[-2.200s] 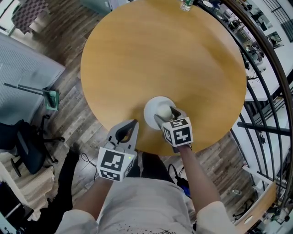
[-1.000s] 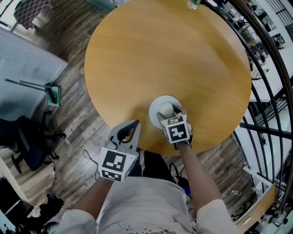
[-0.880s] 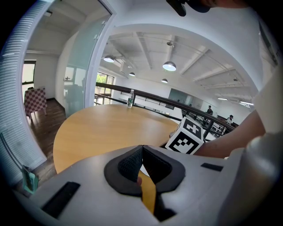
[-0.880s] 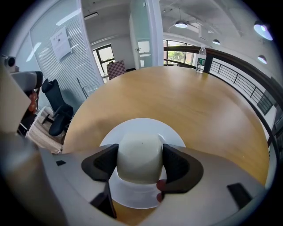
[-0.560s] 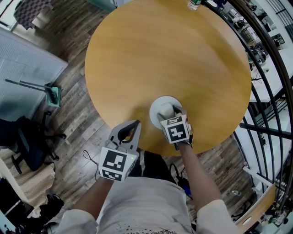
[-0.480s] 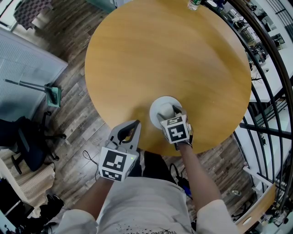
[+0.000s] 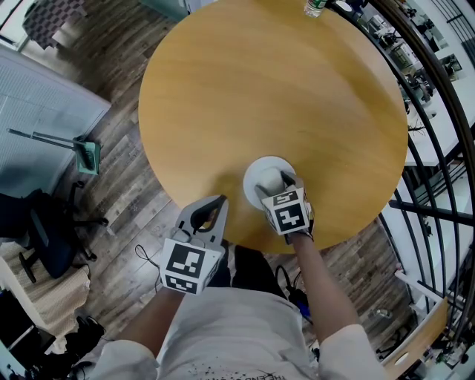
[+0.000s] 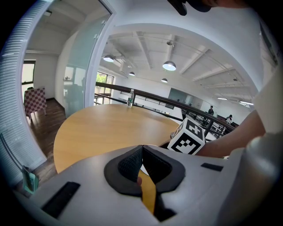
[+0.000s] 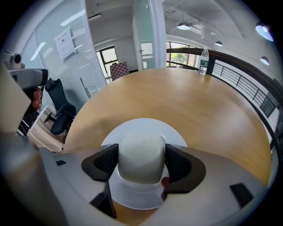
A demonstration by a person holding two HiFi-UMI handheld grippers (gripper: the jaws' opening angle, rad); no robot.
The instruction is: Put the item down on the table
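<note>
The item is a white round disc point(image 7: 261, 169) point(image 9: 146, 128) with a cream dome-shaped knob point(image 9: 142, 156) on top. It sits near the front edge of the round wooden table point(image 7: 274, 89) point(image 9: 177, 97); I cannot tell whether it touches the top. My right gripper point(image 7: 273, 180) point(image 9: 141, 155) is shut on the knob, one pad on each side. My left gripper point(image 7: 210, 210) point(image 8: 142, 149) hangs off the table's near edge, left of the item, shut with nothing in it.
A water bottle point(image 7: 315, 7) point(image 9: 203, 55) point(image 8: 130, 98) stands at the table's far edge. A dark railing point(image 7: 438, 111) curves along the right. On the wood floor to the left are a dustpan point(image 7: 83, 154) and an office chair point(image 7: 37, 230).
The head view has shifted a little. Relative to the table, both grippers and the item keep their places.
</note>
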